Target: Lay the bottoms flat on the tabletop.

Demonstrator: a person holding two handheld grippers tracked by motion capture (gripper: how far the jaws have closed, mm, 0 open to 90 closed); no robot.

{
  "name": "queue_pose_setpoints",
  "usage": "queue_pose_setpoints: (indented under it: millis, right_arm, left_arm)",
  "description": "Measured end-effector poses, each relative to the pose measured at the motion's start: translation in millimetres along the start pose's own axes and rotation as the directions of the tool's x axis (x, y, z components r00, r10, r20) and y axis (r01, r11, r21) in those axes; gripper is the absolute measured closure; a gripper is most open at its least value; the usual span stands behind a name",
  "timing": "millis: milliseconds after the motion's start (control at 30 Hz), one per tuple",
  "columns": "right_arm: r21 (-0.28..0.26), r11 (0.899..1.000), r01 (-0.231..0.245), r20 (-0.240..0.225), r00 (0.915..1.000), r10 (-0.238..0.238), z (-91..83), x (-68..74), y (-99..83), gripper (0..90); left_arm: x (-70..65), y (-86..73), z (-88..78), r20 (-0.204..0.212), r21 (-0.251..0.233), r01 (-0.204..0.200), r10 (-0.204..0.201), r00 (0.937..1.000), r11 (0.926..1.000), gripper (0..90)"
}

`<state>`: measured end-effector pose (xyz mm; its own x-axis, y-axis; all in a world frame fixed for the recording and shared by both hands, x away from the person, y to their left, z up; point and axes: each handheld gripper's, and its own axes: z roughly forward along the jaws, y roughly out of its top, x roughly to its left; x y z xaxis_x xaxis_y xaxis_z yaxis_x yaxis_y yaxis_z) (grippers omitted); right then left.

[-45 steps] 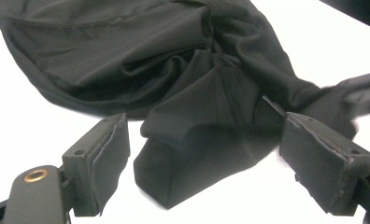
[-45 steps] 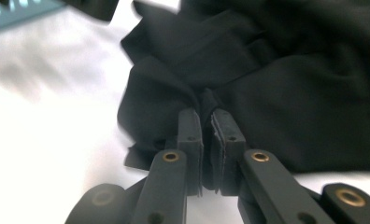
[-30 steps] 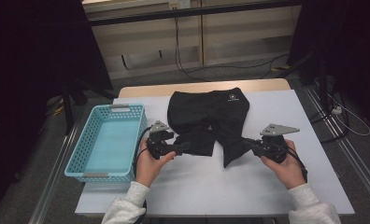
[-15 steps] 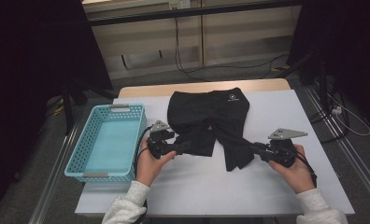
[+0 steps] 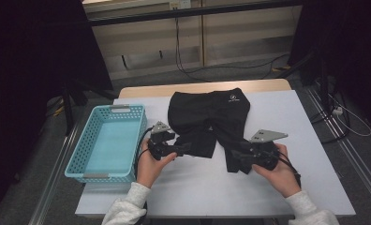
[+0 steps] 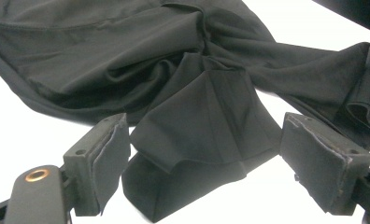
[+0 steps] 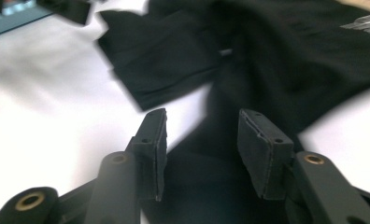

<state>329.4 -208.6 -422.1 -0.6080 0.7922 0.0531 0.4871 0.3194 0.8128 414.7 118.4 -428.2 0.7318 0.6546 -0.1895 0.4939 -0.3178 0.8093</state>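
While flat, shorts between both tongs.

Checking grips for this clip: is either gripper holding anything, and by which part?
Nothing is held. The left gripper stands open around a leg hem of the black shorts; the right gripper's jaws have just been opening over the other leg.

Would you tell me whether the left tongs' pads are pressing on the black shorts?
Apart. The left gripper view shows the left tongs open, both pads clear of the shorts leg lying between them.
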Motion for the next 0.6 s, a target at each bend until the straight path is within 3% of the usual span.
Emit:
queue_pose_setpoints:
  millis: [33, 67, 167, 300, 367, 467, 533, 600]
  right_arm:
    - [0.0, 1.0, 0.0, 0.0, 1.0, 0.0, 0.0, 0.0, 0.0, 53.9]
    - [0.041, 0.999, 0.017, -0.033, 0.9993, -0.016, 11.9, 8.9, -1.6, 54.7]
    - [0.124, 0.988, 0.09, -0.045, 0.9954, -0.085, 30.0, 17.3, -7.4, 53.7]
    - [0.183, 0.98, 0.083, -0.02, 0.9965, -0.081, 41.0, 14.3, -12.1, 60.0]
    - [0.175, 0.982, 0.076, -0.013, 0.9971, -0.075, 41.9, 13.8, -12.7, 66.8]
    - [0.179, 0.98, 0.083, -0.002, 0.9965, -0.084, 41.8, 12.5, -11.5, 86.4]
    - [0.18, 0.98, 0.083, -0.019, 0.9965, -0.081, 40.1, 12.0, -10.9, 87.9]
    - [0.154, 0.986, 0.061, -0.067, 0.9964, -0.051, 34.8, 14.5, -9.0, 88.1]
  left_arm:
    - [0.0, 0.0, 0.0, 0.0, 0.0, 0.0, 0.0, 1.0, 1.0, 16.5]
    - [0.3, -0.5, -1.3, -0.003, 0.001, 0.003, -0.003, 1.0, 1.0, 16.5]
    - [0.2, -1.2, -3.0, -0.007, 0.0, 0.003, -0.003, 1.0, 1.0, 16.5]
    - [0.1, -2.3, -3.6, -0.009, 0.0, 0.003, -0.003, 1.0, 1.0, 16.5]
    - [0.1, -3.5, -3.0, -0.009, 0.005, 0.006, -0.006, 0.9999, 1.0, 16.5]
    - [-0.2, -4.0, -1.9, -0.008, 0.01, 0.002, -0.002, 1.0, 1.0, 16.5]
    - [-0.9, -3.3, -2.2, -0.005, 0.006, 0.003, -0.003, 1.0, 1.0, 16.5]
    - [-1.0, -1.6, -3.7, -0.005, 0.001, 0.0, 0.0, 1.0, 1.0, 16.5]
